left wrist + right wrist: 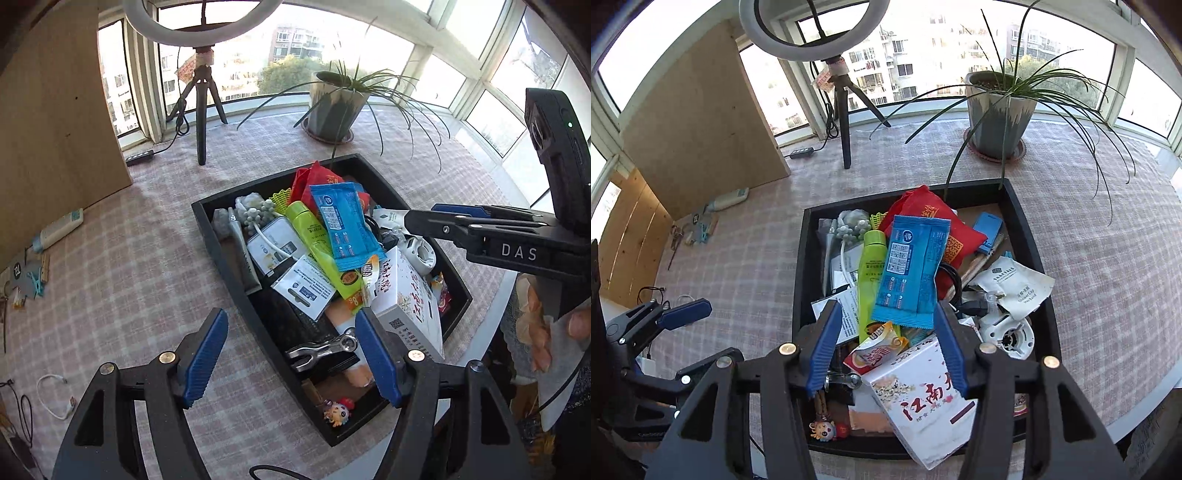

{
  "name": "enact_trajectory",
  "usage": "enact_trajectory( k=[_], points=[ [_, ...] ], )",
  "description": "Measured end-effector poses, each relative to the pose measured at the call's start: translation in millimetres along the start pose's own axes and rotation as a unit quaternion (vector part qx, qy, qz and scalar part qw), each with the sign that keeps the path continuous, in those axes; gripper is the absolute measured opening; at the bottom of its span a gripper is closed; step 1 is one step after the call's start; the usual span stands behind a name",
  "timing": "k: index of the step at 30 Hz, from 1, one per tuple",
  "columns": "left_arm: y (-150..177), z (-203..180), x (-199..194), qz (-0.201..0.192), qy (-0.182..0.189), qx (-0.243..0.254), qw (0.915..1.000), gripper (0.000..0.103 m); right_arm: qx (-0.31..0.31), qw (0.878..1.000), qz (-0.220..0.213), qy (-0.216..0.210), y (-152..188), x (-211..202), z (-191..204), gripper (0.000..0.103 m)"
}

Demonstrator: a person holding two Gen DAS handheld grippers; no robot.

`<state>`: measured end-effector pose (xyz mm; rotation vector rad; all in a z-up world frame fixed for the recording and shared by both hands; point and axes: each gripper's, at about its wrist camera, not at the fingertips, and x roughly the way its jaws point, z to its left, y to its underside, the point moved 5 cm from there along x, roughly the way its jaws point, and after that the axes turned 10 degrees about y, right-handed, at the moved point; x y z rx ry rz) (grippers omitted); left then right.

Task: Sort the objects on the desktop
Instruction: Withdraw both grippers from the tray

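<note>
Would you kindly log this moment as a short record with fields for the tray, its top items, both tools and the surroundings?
tray: black tray on checked cloth, piled full
top of pile: blue packet lying over green bottle and red pouch
near edge: white box, tilted
left tool: open, empty, over the tray's left rim
right tool: open, empty, above the pile
behind: potted plant, ring light

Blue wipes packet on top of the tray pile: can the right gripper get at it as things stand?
Probably yes. The blue wipes packet lies topmost in the black tray, nothing over it. The right gripper is open and empty, just short of the packet's near edge; the left gripper is off to the side.
</note>
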<state>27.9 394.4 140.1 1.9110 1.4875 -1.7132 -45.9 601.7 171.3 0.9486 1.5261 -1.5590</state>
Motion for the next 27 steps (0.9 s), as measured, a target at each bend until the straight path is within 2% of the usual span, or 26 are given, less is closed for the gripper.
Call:
enact_trajectory(
  k=[4, 7, 13, 18, 23, 27],
  points=[
    [16.8, 28.6, -19.4, -0.014, -0.032, -0.021, 0.9992, 0.07, -0.022, 1.0, -0.007, -0.005, 9.9, -5.7, 31.8, 0.052],
    [33.0, 53.3, -31.2, -0.006, -0.051, -0.054, 0.9972, 0.076, -0.033, 0.999, -0.006, -0.015, 21.0, -6.6, 57.7, 0.053],
    [72.3, 100.4, -56.6, -0.017, -0.071, -0.094, 0.9928, 0.076, -0.05, 0.998, -0.005, -0.027, 52.1, -3.8, 109.5, 0.053],
    [108.5, 143.3, -69.4, -0.009, -0.075, -0.145, 0.9866, 0.076, -0.048, 0.998, 0.017, -0.045, 77.9, 7.9, 145.9, 0.053],
    [134.1, 173.0, -84.5, -0.017, -0.079, -0.166, 0.9828, 0.077, -0.055, 0.997, 0.024, -0.042, 96.7, 14.7, 176.2, 0.053],
    [145.8, 189.7, -97.3, -0.036, -0.073, -0.165, 0.983, 0.077, -0.052, 0.997, 0.031, -0.047, 104.0, 20.3, 196.3, 0.053]
  ],
)
